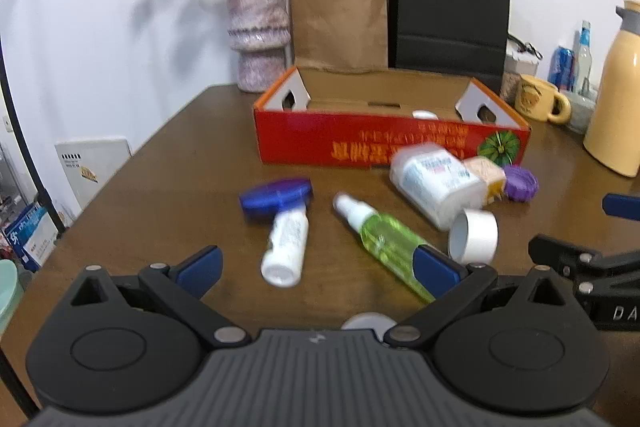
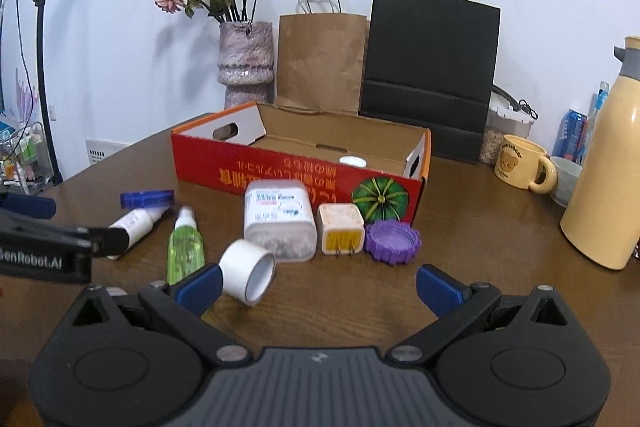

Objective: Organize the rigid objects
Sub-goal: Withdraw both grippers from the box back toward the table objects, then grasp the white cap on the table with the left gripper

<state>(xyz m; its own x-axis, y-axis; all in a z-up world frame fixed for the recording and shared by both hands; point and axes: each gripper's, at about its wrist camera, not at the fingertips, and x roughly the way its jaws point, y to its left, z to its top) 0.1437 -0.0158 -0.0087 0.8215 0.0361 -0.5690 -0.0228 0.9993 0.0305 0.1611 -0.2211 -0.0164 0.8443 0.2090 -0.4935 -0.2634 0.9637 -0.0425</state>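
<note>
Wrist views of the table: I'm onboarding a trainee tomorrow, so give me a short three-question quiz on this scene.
1. True or false: the red box already holds something white.
2. What lies directly beside the purple ring, touching or nearly touching it: A) the green spray bottle, B) the small yellow block, C) the tape roll?
3. Fill in: both the left claw and the right claw are ____.

Key: 1 true; 2 B; 3 open.

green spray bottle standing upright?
No. The green spray bottle lies on its side on the table, nozzle pointing toward the red box.
</note>
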